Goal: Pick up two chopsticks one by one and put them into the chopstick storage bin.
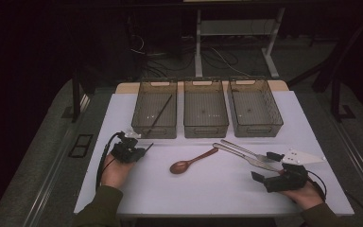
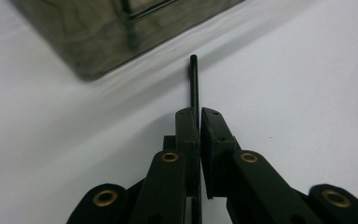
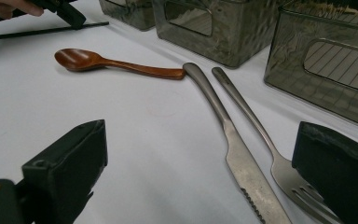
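Note:
My left gripper is shut on a thin black chopstick, whose tip sticks out just in front of the left bin. A second black chopstick lies aslant inside that bin. A brown wooden spoon lies mid-table. To its right lie a metal knife and a fork side by side. My right gripper is open, with its jaws on either side of the blade and tine ends.
A middle bin and a right bin stand in a row with the left one at the back of the white table. Both look empty. Dark floor, cables and a desk frame lie beyond the table.

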Demonstrator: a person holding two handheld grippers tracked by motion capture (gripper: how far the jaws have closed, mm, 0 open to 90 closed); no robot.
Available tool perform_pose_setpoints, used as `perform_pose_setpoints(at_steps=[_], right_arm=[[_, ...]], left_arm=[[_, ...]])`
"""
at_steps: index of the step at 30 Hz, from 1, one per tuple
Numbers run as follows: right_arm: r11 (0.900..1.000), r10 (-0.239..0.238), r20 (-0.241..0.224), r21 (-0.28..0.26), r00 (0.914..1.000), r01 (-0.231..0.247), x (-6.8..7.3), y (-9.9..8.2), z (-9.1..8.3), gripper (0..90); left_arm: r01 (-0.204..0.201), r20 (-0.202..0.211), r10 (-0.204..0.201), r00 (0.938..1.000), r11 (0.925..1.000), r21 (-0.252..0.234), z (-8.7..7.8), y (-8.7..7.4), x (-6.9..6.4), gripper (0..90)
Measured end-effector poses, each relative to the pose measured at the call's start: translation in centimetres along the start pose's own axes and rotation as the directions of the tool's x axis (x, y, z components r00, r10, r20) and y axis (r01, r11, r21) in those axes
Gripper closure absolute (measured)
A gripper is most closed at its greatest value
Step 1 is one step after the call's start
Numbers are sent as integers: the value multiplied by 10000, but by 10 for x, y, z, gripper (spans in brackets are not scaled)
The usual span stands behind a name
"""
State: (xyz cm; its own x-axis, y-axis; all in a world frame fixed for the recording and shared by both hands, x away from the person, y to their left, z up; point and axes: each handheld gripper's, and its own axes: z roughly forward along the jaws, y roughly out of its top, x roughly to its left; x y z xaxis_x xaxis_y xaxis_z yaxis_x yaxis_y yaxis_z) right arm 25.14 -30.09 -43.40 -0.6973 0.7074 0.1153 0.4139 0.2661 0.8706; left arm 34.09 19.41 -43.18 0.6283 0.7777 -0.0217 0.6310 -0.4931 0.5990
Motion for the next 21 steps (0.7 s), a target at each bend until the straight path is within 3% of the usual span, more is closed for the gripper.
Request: perform_pose_setpoints(at_steps=[3,6,10,12,16,17,21], right_arm=[[10000,0,-10,9,10000,0,0,0,0,26],[10000,0,3,29,10000,0,0,0,0,25],[10000,16,19,35,10000,-16,0,0,1,25],[10000,6,19,30,10000,-6,0,0,1,25],[10000,9,11,32,10000,-9,1,0,1,25],[10000,9,10,31,10000,-9,0,0,1,25],[10000,13,18,24,10000,-13,0,0,1,25]], left_arm=[[-579,404,584,9975,9982,-143,1,5,-6,854],[-853,841,892,9925,9952,-489,4,10,-15,854],[-1373,1450,1425,9791,9895,-455,12,14,-24,854],[-1619,1522,1648,9745,9863,-316,16,14,-27,854],[-1598,1385,1628,9769,9866,-326,17,13,-25,832],[-1588,1308,1623,9780,9866,-369,15,12,-25,770],[-1231,1415,1348,9807,9884,-886,-4,6,-19,712]])
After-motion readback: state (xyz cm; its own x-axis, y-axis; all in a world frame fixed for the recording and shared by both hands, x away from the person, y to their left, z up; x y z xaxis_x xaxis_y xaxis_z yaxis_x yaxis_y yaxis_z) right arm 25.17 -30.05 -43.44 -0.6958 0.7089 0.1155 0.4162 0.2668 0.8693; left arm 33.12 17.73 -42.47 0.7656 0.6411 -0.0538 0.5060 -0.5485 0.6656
